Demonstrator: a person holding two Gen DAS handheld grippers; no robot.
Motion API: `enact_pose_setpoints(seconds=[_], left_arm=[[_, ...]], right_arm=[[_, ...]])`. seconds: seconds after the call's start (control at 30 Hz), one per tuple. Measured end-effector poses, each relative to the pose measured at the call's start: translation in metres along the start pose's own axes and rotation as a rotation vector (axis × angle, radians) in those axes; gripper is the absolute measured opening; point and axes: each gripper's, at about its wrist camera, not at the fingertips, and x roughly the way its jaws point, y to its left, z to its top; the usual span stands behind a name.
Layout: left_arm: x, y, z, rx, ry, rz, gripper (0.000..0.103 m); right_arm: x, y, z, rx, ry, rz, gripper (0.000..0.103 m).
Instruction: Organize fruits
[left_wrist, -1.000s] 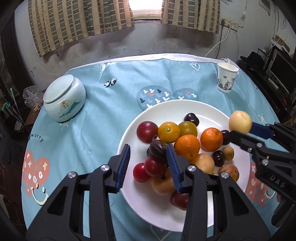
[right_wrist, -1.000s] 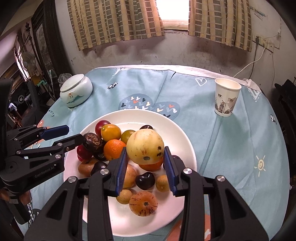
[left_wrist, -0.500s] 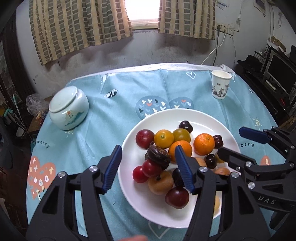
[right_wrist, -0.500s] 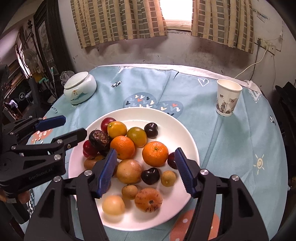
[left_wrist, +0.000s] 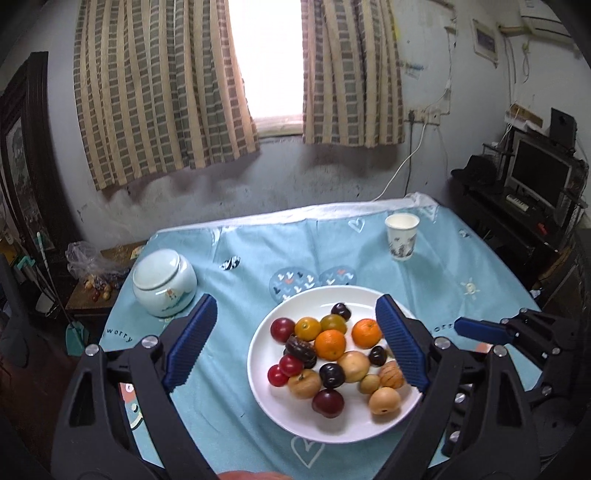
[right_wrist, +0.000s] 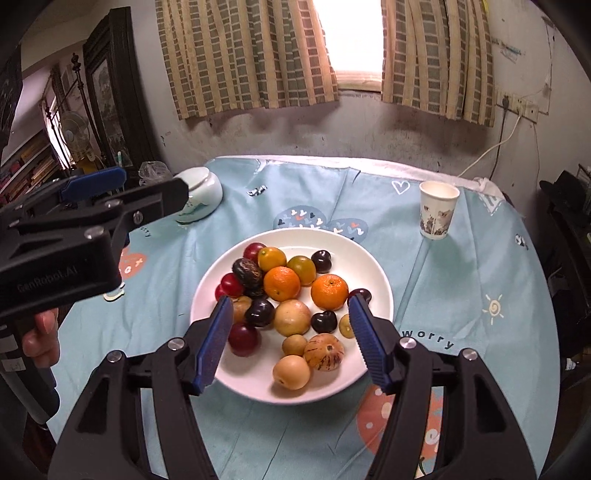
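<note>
Left gripper (left_wrist: 295, 339) jaws spread wide, holding nothing; right gripper (right_wrist: 291, 338) jaws likewise wide, empty. Both hover above white plate (right_wrist: 376, 273) heaped with fruits (right_wrist: 284, 282), mid worktop (left_wrist: 240, 406). Paper cup (right_wrist: 437, 210) far right, lidded ceramic jar (left_wrist: 164, 282) far left
</note>
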Motion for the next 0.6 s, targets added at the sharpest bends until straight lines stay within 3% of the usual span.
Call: enact_pose_setpoints(seconds=[0.2, 0.6], left_arm=[[-0.044, -0.006, 0.008, 0.006, -0.079, 0.001, 0.099], [-0.096, -0.008, 0.004, -0.028, -0.142, 0.018, 0.100]], right_arm=[[-0.037, 0.015, -0.004, -0.028, -0.051, -0.011, 0.065], [-0.083, 0.037, -0.021, -0.062, -0.093, -0.032, 0.065]])
